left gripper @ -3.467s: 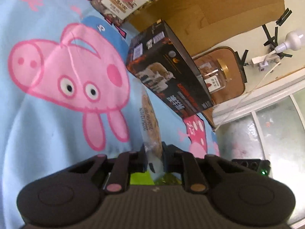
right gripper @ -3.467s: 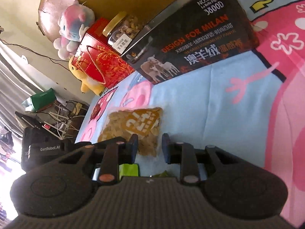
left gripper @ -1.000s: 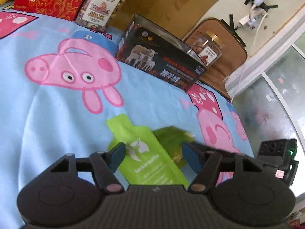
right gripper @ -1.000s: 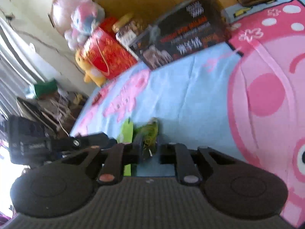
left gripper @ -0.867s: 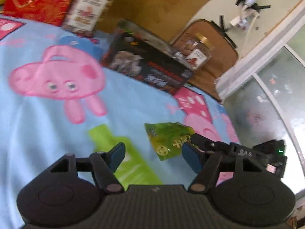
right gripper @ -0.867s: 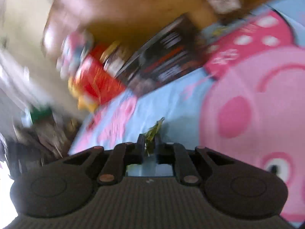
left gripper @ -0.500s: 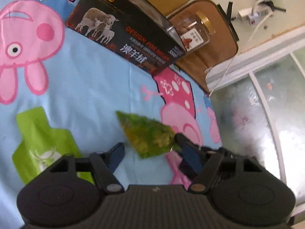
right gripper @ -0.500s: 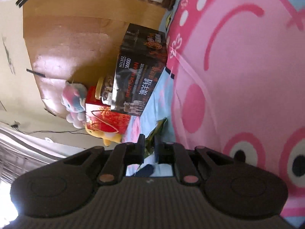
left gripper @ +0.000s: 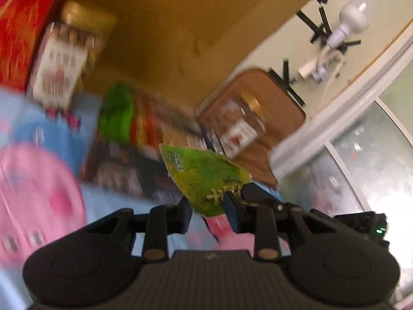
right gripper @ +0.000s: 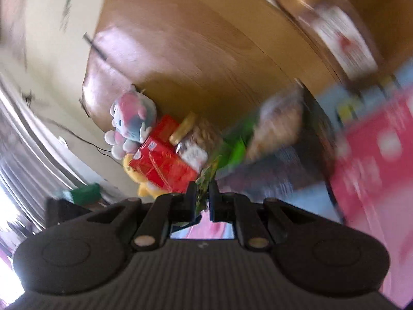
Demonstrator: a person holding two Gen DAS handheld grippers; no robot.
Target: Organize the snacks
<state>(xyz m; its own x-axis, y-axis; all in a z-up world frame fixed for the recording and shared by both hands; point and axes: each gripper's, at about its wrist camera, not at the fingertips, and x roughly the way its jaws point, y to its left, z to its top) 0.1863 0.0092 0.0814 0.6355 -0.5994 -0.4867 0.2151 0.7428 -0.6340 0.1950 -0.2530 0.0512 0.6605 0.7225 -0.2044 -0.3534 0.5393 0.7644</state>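
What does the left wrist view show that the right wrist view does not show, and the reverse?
Only the left wrist view: a white lamp on the wall and a window pane. Only the right wrist view: a pink and grey plush toy with a yellow toy below it. Both: the green snack packet, clamped in the right tongs, and the red box.

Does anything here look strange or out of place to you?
One thing: the small green snack packet hangs in the air, tilted and crumpled. The right gripper pinches one edge, while the left gripper, whose jaws have just been closing, flanks it. Behind, the dark box already holds snack packs.
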